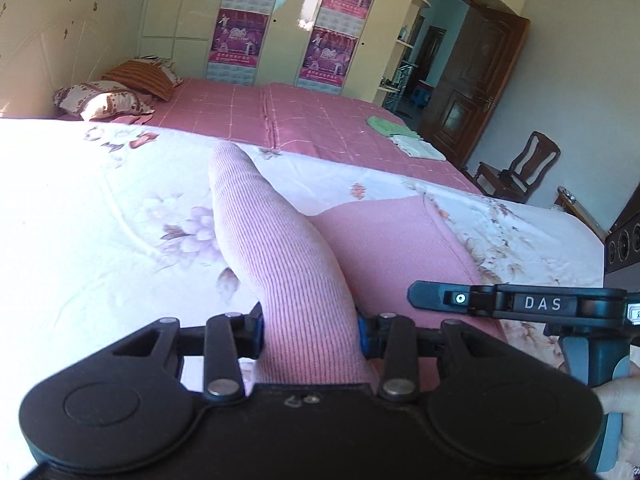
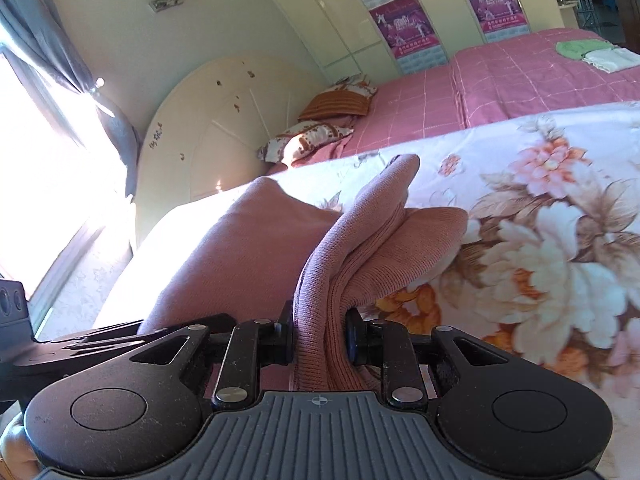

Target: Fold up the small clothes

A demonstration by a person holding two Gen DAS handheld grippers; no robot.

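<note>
The left tool [image 1: 310, 330] is closed onto a ribbed part of the pink knit garment [image 1: 280, 248], which bulges out between its blue-padded fingers [image 1: 258, 330] and rises toward 12 o'clock in the left wrist view. How much cloth is bunched below the grip cannot be made out, since the tool's black body covers it. The right tool [image 2: 320, 336] is likewise clamped on a ribbed fold of the pink knit garment [image 2: 340, 248]; the fold stands up from the jaws and tips toward 1 o'clock, with a smoother panel of the same cloth spreading to 10 o'clock. Which part of the garment each tool has cannot be told.

In the left wrist view the right tool [image 1: 424, 294] enters from 3 o'clock, marked DAS, its fingertips hidden against the cloth; part of the person's hand [image 1: 616, 404] shows at 4 o'clock, cut off by the frame edge.

The garment lies on a floral quilt [image 1: 100, 200] spread over a bed. Past it, toward 12 o'clock, lies a pink checked bedspread [image 1: 312, 120], with patterned pillows [image 1: 104, 100] at 10 o'clock against a cream headboard [image 1: 44, 52]. A green cloth [image 1: 386, 125] and a white cloth [image 1: 416, 146] lie folded at 1 o'clock on the bedspread. Cream wardrobes [image 1: 180, 12] carrying purple posters [image 1: 240, 36] line the far wall; a dark wooden door [image 1: 480, 92] and a wooden chair [image 1: 516, 172] sit toward 2 o'clock. Bright window glare washes out 9 o'clock in the right wrist view.
</note>
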